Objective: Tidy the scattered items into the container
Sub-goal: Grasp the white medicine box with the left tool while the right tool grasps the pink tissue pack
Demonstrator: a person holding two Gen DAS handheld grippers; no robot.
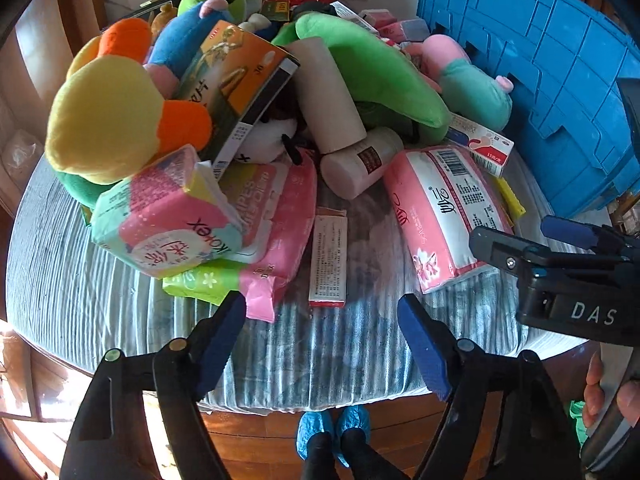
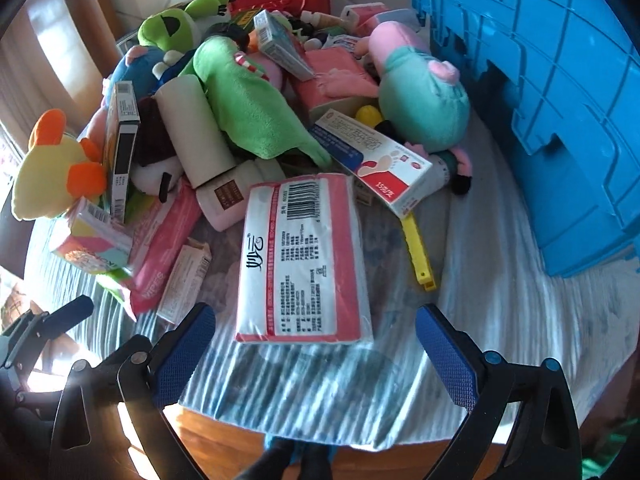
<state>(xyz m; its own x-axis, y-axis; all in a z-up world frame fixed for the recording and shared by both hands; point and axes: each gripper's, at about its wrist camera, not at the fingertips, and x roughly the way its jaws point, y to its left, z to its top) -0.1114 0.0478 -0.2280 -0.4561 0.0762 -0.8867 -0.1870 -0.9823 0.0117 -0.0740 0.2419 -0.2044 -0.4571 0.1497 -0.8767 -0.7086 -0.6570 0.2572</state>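
Lying label-up on the striped cloth, a pink tissue pack is showing a barcode and Chinese print, its long axis running from the table's near edge toward the pile. "Kotex" and "WIPES" are readable nearby. The blue crate is standing at right. Both the left gripper and right gripper are hovering with jaws apart, gripping nothing.
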